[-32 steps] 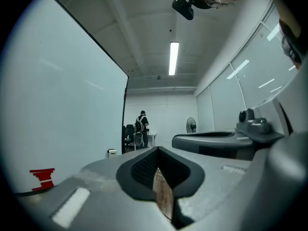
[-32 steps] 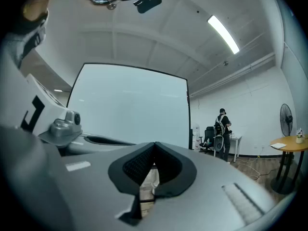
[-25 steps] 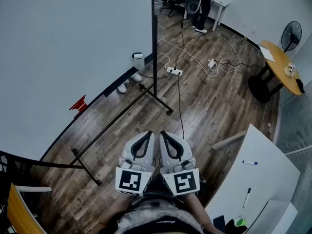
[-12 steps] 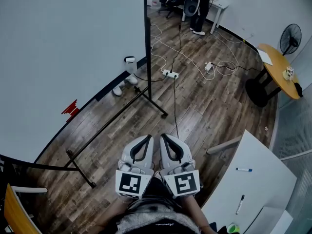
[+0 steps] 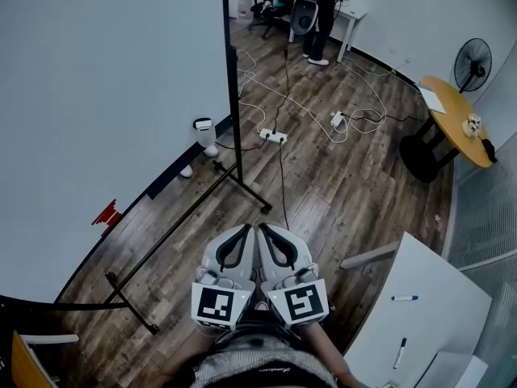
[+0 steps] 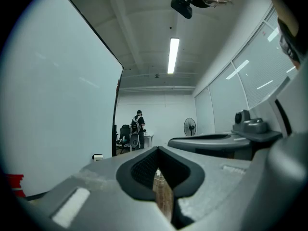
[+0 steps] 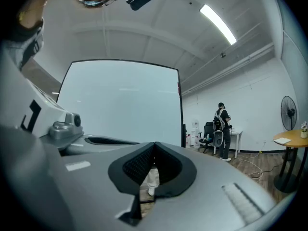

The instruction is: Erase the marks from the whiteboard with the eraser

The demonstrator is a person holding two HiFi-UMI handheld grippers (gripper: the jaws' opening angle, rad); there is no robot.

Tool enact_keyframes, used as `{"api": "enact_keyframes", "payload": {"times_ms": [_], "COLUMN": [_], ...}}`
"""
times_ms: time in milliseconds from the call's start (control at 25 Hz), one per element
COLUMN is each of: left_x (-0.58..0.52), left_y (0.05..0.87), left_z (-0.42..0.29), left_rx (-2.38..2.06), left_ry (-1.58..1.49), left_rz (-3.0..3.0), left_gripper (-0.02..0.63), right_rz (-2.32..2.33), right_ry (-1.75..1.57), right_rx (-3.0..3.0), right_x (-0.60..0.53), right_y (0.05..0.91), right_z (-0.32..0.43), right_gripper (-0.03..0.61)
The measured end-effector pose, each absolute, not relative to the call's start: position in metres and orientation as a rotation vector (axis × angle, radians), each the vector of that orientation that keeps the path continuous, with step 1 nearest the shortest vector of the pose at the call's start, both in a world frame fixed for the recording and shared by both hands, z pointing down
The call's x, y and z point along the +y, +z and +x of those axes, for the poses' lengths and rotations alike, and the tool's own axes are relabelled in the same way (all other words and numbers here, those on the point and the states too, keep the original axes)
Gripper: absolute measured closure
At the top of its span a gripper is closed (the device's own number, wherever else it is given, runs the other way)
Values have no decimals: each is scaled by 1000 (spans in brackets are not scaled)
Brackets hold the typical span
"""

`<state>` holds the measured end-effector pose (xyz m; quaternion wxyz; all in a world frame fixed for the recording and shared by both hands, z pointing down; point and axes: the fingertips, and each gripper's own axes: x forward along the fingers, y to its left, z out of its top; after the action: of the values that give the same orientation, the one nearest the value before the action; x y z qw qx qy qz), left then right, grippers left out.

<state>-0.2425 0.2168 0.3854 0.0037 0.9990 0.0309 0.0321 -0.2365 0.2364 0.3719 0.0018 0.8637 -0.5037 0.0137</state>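
Left gripper (image 5: 236, 237) and right gripper (image 5: 271, 237), fingers clenched empty, beside the whiteboard (image 5: 105, 79); red block (image 5: 106, 214) at its lower edge (probably the eraser: light, stiff) best pinched across its sides.

No word, number or brand can be read in any view. The nearest things to signs are the black-and-white square patterns on the left marker cube (image 5: 216, 301) of the left gripper (image 5: 241, 234) and on the right marker cube (image 5: 300, 303) of the right gripper (image 5: 268, 233). These are blocky code patterns, not letters or digits. A short line of pale cursive print (image 5: 275, 368) runs across the dark clothing at the person's waist, at the bottom of the head view. It is too small and blurred to make out.
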Motion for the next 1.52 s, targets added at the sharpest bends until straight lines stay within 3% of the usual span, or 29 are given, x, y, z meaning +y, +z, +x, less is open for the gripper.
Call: {"api": "enact_keyframes", "payload": {"times_ms": [440,1520], "left_x": [155,72], "left_y": [381,408], "left_z": [-162,-90], "left_rx": [132,45], "left_ry": [119,201], "left_rz": [3186,3107], "left_gripper": [614,614], "right_rz": [2728,2727], "right_ry": [43,121], "right_rx": [-1537,-1588], "right_x": [186,106], "right_y": [363,393], "right_z": [-150,-79], "right_gripper": [577,577]}}
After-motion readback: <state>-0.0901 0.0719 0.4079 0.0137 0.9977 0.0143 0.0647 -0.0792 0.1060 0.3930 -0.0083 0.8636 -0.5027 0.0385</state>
